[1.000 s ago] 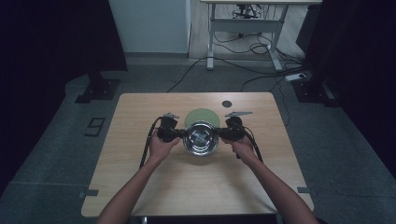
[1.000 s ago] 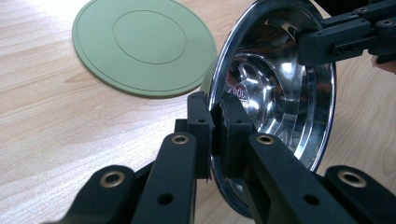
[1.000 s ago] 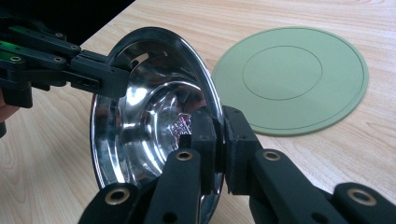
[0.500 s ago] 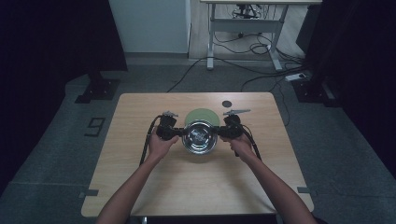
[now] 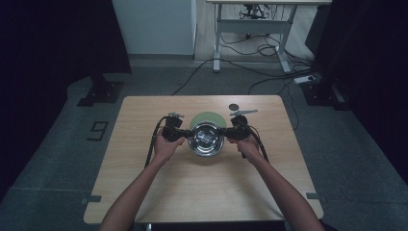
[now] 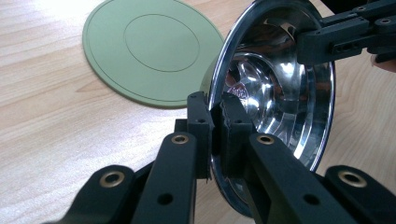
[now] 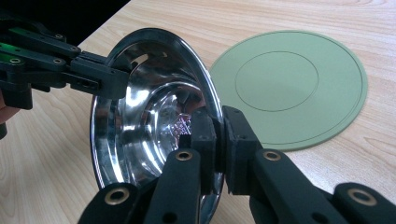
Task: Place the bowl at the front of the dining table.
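A shiny steel bowl (image 5: 206, 139) hangs just above the wooden table (image 5: 144, 192), held from both sides. My left gripper (image 5: 183, 135) is shut on the bowl's left rim, and in the left gripper view its pads (image 6: 201, 116) pinch the thin rim of the bowl (image 6: 275, 88). On the opposite rim my right gripper (image 5: 226, 133) is shut too; the right gripper view shows its jaws clamped on the bowl's edge (image 7: 154, 121). A flat green round mat (image 5: 204, 118) lies on the table just behind the bowl, also seen as the mat (image 6: 149, 46) and the mat (image 7: 294, 84).
A small dark disc (image 5: 234, 107) sits near the table's far edge, right of the mat. Cables (image 5: 154, 144) trail from both grippers across the tabletop. Beyond the table stand a desk frame (image 5: 250, 33), floor cables and dark stands.
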`<action>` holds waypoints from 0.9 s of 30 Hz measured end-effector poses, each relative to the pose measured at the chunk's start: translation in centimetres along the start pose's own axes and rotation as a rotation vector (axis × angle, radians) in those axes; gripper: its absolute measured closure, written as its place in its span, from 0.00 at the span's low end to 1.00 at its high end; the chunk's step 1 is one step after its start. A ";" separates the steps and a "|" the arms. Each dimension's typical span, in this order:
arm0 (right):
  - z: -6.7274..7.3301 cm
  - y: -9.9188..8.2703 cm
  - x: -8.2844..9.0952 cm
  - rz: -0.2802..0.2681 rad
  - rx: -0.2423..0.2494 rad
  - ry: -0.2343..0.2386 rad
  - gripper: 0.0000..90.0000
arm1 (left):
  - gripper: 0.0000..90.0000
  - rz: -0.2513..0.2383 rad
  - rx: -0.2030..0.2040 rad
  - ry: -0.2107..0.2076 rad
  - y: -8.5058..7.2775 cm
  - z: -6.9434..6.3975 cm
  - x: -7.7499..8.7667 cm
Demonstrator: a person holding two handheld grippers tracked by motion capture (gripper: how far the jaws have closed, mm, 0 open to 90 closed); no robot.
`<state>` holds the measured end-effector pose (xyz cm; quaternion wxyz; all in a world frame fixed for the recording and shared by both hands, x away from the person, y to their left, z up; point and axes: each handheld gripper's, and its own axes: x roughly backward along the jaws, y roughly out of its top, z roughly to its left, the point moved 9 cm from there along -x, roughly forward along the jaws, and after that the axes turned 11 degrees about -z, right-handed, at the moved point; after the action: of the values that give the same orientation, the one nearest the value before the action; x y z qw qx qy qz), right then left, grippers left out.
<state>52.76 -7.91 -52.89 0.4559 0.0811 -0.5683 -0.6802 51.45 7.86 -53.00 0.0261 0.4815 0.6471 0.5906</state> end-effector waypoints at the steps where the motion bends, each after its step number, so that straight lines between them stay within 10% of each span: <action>1: -0.1 0.0 0.0 -0.002 -0.002 0.000 0.94 | 0.95 0.001 -0.003 0.002 0.1 0.0 0.0; 27: -1.1 0.9 -0.5 -0.022 -0.011 -0.016 0.94 | 0.95 0.007 -0.013 0.011 1.4 0.7 -1.2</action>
<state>54.22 -8.26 -52.77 0.4444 0.0793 -0.5673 -0.6887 53.36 7.41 -52.72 0.0237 0.4803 0.6417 0.5975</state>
